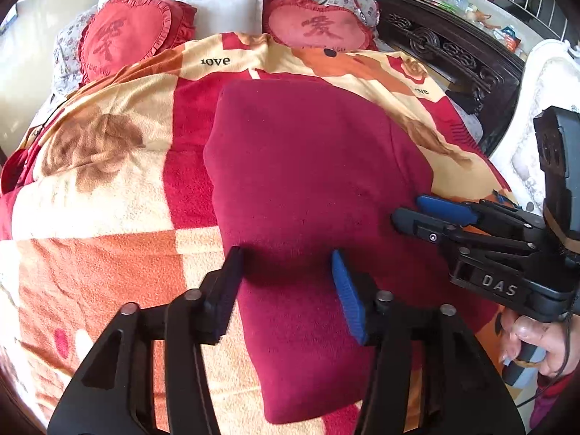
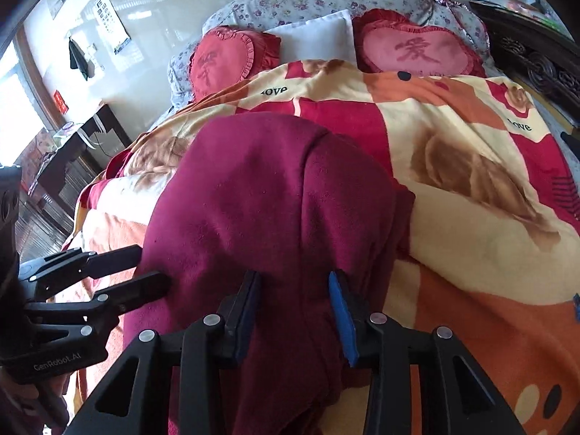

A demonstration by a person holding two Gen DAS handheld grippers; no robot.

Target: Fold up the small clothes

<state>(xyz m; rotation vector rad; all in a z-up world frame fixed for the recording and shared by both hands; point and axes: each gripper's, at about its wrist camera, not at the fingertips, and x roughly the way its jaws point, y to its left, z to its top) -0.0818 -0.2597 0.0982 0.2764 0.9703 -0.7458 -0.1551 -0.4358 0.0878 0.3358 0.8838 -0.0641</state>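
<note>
A dark red knit garment (image 1: 308, 181) lies folded into a long rectangle on the patterned blanket (image 1: 101, 217). My left gripper (image 1: 286, 264) is open, hovering over the garment's near left part, holding nothing. My right gripper (image 1: 409, 210) is open at the garment's right edge. In the right wrist view the garment (image 2: 261, 199) fills the centre, with a fold seam running down it. My right gripper (image 2: 293, 286) is open there with cloth below its jaws, and my left gripper (image 2: 152, 264) is open at the garment's left edge.
Two red heart-shaped cushions (image 1: 123, 40) (image 1: 319, 25) and a white pillow (image 1: 224, 11) lie at the head of the bed. A dark carved wooden frame (image 1: 453, 54) runs along the right. A white padded chair (image 1: 536, 108) stands at the far right.
</note>
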